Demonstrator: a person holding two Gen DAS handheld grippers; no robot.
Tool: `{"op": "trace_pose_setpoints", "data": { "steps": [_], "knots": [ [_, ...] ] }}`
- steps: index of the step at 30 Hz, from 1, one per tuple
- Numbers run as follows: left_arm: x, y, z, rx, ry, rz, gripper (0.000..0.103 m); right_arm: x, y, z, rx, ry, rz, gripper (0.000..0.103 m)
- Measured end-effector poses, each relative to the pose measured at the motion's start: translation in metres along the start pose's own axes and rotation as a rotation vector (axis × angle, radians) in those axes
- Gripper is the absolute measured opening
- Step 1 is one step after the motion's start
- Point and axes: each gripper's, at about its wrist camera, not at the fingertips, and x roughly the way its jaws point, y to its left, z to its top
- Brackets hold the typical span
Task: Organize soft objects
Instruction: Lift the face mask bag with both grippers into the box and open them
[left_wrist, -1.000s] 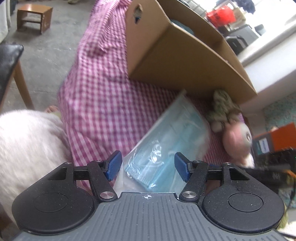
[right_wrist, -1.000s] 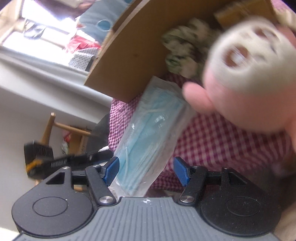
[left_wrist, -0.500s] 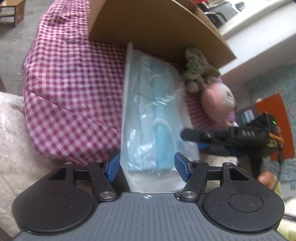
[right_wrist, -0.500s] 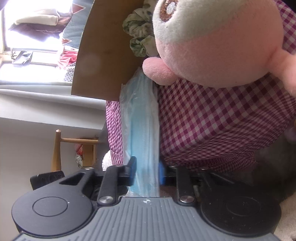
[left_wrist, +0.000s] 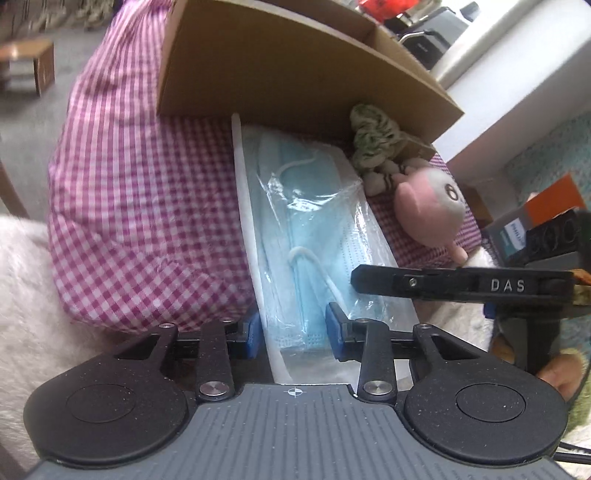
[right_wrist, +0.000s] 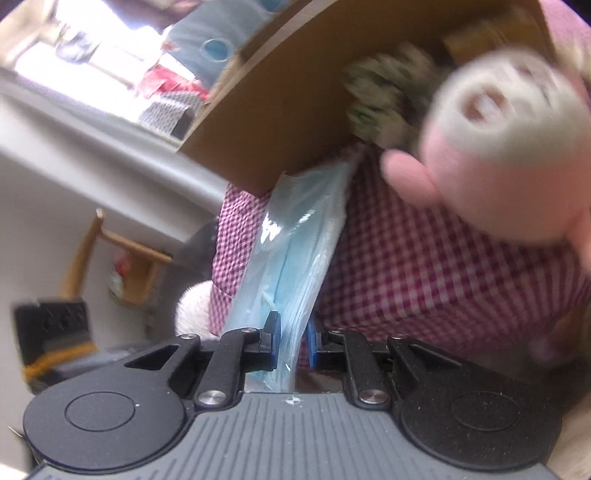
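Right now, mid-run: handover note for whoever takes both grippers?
Left gripper: jaws closing on the near end of the mask pack.
Right gripper: shut on the same pack's edge.
Pack lies on the checked cloth, far end against the cardboard box.
Pink plush and green scrunchie sit beside the box.
Done: pack gripped. Left: likely all three into the box.

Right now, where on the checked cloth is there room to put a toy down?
The checked cloth lies bare left of the mask pack, below the cardboard box. Right of the pack it's crowded: camouflage plush and pink plush.
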Motion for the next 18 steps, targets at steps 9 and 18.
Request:
{"op": "trace_pose_setpoints", "data": {
  "steps": [9, 18],
  "knots": [
    [-0.019, -0.037, -0.004, 0.122, -0.110, 0.128, 0.026, -0.015, 0.068, -0.010, -0.346, -0.086, -0.087, 0.017],
    [-0.069, -0.057, 0.010, 0.191, -0.275, 0.203, 0.026, -0.044, 0.114, 0.018, -0.564, -0.230, -0.082, 0.017]
  ]
}}
